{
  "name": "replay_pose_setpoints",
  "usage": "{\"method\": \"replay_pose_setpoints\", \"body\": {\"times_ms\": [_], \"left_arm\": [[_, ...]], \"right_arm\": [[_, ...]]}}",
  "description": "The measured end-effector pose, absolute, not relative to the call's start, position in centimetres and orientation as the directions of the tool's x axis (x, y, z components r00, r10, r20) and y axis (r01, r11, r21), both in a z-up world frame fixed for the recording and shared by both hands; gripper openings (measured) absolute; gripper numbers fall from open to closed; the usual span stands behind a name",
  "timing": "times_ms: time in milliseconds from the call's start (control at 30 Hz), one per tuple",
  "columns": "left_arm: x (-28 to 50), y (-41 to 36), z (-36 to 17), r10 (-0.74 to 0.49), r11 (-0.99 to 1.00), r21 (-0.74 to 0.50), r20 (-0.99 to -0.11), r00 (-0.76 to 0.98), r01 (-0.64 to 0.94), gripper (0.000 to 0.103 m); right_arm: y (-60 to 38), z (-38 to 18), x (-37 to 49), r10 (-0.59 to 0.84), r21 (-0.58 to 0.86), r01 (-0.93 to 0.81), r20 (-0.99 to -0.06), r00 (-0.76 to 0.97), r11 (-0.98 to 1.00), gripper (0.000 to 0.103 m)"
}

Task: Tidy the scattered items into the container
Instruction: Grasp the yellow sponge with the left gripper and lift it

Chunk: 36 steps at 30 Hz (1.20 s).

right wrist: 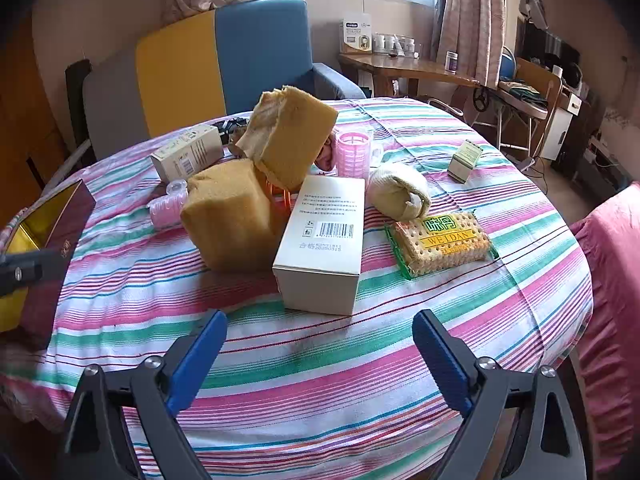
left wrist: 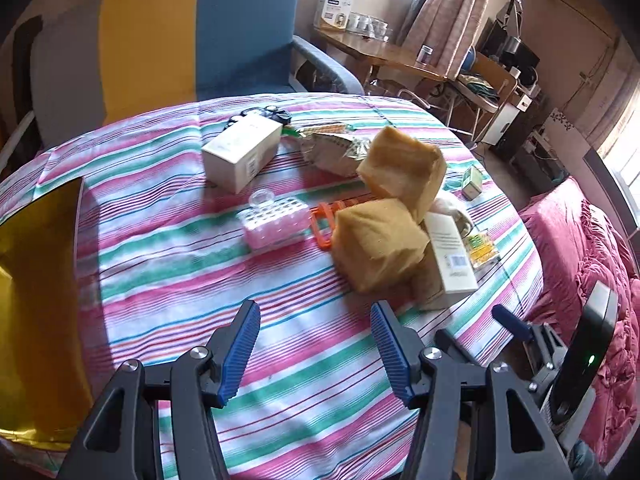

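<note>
On the striped tablecloth (left wrist: 200, 280) lie two yellow sponges (left wrist: 376, 248) (right wrist: 228, 220), one leaning on the other (right wrist: 292, 136). A white barcode box (right wrist: 324, 240) rests against them. Around them are another white box (left wrist: 240, 152), a pink roller case (left wrist: 276, 220), an orange piece (left wrist: 324, 224), a cracker pack (right wrist: 440, 240), a rolled cream cloth (right wrist: 400, 192) and a small green box (right wrist: 464, 160). The gold-lined container (left wrist: 36, 280) (right wrist: 44, 216) stands open at the table's left edge. My left gripper (left wrist: 314, 308) hovers open over bare cloth. The right gripper (right wrist: 320, 320) is wide open just short of the barcode box.
A blue, yellow and grey armchair (right wrist: 240, 52) stands behind the table. A wooden desk (right wrist: 408, 66) with jars and a carton sits under the window. Pink bedding (left wrist: 580, 240) lies right of the table. Dark objects (left wrist: 260, 114) sit at the far edge.
</note>
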<state>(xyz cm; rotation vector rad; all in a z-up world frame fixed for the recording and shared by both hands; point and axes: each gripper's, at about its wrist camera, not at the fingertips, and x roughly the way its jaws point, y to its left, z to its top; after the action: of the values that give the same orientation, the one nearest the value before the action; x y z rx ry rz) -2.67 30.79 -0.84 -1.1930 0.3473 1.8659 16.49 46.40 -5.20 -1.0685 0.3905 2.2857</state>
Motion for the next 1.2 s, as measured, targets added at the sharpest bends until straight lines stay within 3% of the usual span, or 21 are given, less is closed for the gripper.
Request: {"method": "replay_pose_setpoints", "body": {"times_ms": [133, 767, 1000, 1200], "left_arm": [[-2.7, 34.6, -0.8, 0.518, -0.558, -0.192, -0.841, -0.158, -0.807, 0.059], [-1.3, 43.2, -4.3, 0.454, -0.511, -0.106, -0.876, -0.163, -0.853, 0.059], [-2.8, 40.1, -4.7, 0.559, -0.500, -0.240, -0.824, -0.097, -0.832, 0.059], [-2.7, 37.8, -5.2, 0.590, -0.487, -0.280, -0.804, -0.076, -0.827, 0.059]], "right_arm": [[46.4, -6.1, 16.3, 0.384, -0.004, -0.605, -0.776, -0.501, -0.796, 0.084], [49.0, -7.9, 17.4, 0.343, 0.082, -0.656, -0.800, -0.492, -0.750, 0.085], [48.9, -7.6, 17.3, 0.350, 0.076, -0.656, -0.796, -0.494, -0.751, 0.085], [48.6, -7.3, 16.1, 0.365, 0.058, -0.645, -0.784, -0.501, -0.762, 0.085]]}}
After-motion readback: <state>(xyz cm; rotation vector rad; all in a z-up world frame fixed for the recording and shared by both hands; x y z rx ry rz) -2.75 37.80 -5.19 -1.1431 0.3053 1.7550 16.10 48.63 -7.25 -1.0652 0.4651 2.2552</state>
